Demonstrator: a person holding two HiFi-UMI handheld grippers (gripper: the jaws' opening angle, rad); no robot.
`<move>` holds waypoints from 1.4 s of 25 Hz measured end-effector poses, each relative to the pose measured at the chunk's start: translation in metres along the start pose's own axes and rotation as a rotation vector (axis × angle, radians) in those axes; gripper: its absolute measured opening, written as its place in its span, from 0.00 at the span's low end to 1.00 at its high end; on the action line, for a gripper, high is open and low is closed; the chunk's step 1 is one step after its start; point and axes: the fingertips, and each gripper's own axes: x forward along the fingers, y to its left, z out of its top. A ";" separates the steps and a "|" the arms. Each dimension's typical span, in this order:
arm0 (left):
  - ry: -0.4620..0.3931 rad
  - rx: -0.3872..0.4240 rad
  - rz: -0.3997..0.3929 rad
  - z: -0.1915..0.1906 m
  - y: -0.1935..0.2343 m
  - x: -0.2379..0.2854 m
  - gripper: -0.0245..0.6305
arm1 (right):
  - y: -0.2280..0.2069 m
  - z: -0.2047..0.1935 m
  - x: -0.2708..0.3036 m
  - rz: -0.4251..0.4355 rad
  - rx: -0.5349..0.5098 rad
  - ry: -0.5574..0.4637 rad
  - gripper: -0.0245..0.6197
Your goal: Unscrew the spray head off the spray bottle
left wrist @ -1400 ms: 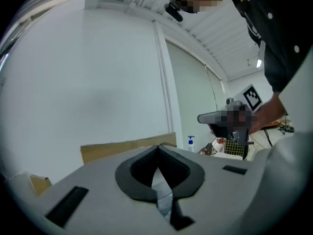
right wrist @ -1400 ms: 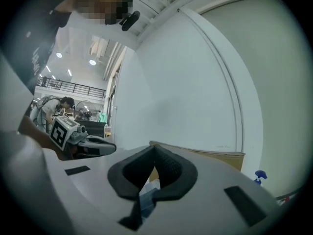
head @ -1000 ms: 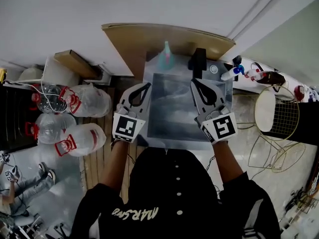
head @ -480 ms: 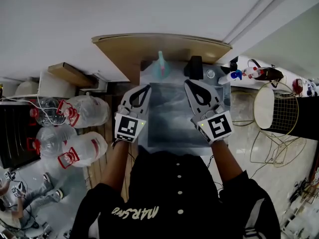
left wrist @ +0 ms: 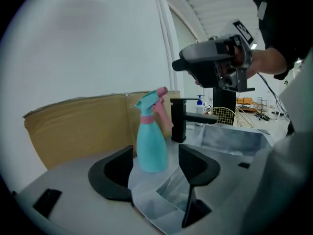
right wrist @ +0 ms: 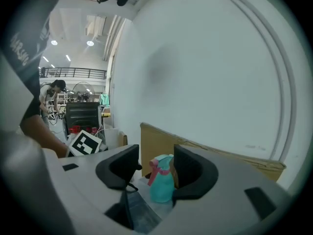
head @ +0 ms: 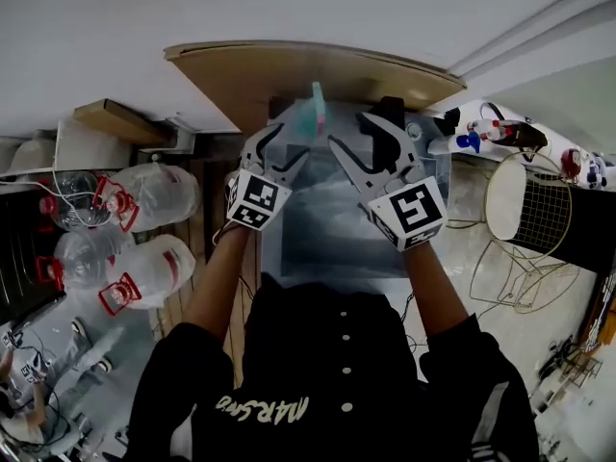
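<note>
A teal spray bottle (head: 316,115) with a pink trigger stands upright on the counter behind the steel sink (head: 322,234). In the left gripper view the bottle (left wrist: 150,143) shows just beyond my left gripper (left wrist: 155,156), framed by its jaws but untouched. The right gripper view also has the bottle (right wrist: 162,184) past the jaws of my right gripper (right wrist: 156,163), a little farther off. Both grippers' jaws have just been opening and stand open with nothing between them. In the head view my left gripper (head: 282,148) and my right gripper (head: 358,136) flank the bottle from the near side.
A black faucet (head: 390,114) stands right of the bottle. A cardboard sheet (head: 289,70) leans on the wall behind. Water jugs (head: 144,195) lie on the floor at left, a wire stool (head: 525,210) at right, and small bottles (head: 476,138) sit on the right ledge.
Both grippers have moved forward over the sink toward the bottle, and their jaws, shut in the earlier frames, now stand apart.
</note>
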 end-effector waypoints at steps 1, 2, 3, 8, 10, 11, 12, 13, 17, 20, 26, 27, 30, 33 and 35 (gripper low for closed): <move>0.020 0.000 -0.005 -0.006 0.002 0.010 0.50 | -0.001 -0.002 0.007 0.002 0.000 0.019 0.39; 0.037 0.005 -0.008 -0.010 0.004 0.018 0.53 | -0.001 -0.003 0.015 0.007 0.000 0.033 0.42; 0.049 0.014 -0.010 -0.013 0.005 0.026 0.56 | -0.001 -0.004 0.022 0.013 0.001 0.044 0.43; 0.080 0.007 -0.010 -0.020 0.011 0.061 0.61 | -0.002 -0.016 0.054 0.022 -0.005 0.100 0.46; 0.086 -0.005 -0.008 -0.020 0.014 0.072 0.63 | -0.004 -0.024 0.064 0.015 -0.006 0.126 0.45; 0.086 -0.005 -0.008 -0.019 0.015 0.077 0.63 | -0.005 -0.028 0.068 0.009 -0.005 0.139 0.46; 0.087 -0.003 -0.009 -0.018 0.015 0.082 0.63 | -0.007 -0.031 0.072 0.003 -0.005 0.151 0.46; 0.091 0.000 -0.008 -0.018 0.015 0.086 0.64 | -0.008 -0.034 0.076 -0.004 -0.006 0.162 0.46; 0.109 -0.007 -0.019 -0.018 0.014 0.103 0.64 | -0.010 -0.042 0.087 -0.012 0.002 0.206 0.45; 0.107 -0.014 -0.033 -0.018 0.014 0.110 0.64 | -0.010 -0.052 0.093 -0.011 -0.008 0.246 0.45; 0.095 -0.004 -0.046 -0.019 0.014 0.111 0.64 | -0.016 -0.063 0.100 -0.013 -0.007 0.292 0.43; 0.093 -0.003 -0.037 -0.019 0.014 0.110 0.64 | -0.016 -0.064 0.100 -0.010 -0.008 0.294 0.42; 0.098 -0.038 0.024 -0.024 0.019 0.102 0.64 | -0.012 -0.064 0.104 0.013 -0.021 0.298 0.40; 0.113 -0.076 0.084 -0.027 0.022 0.096 0.64 | -0.003 -0.066 0.109 0.039 -0.059 0.315 0.36; 0.111 -0.087 0.097 -0.029 0.022 0.094 0.64 | 0.001 -0.069 0.112 0.053 -0.080 0.324 0.30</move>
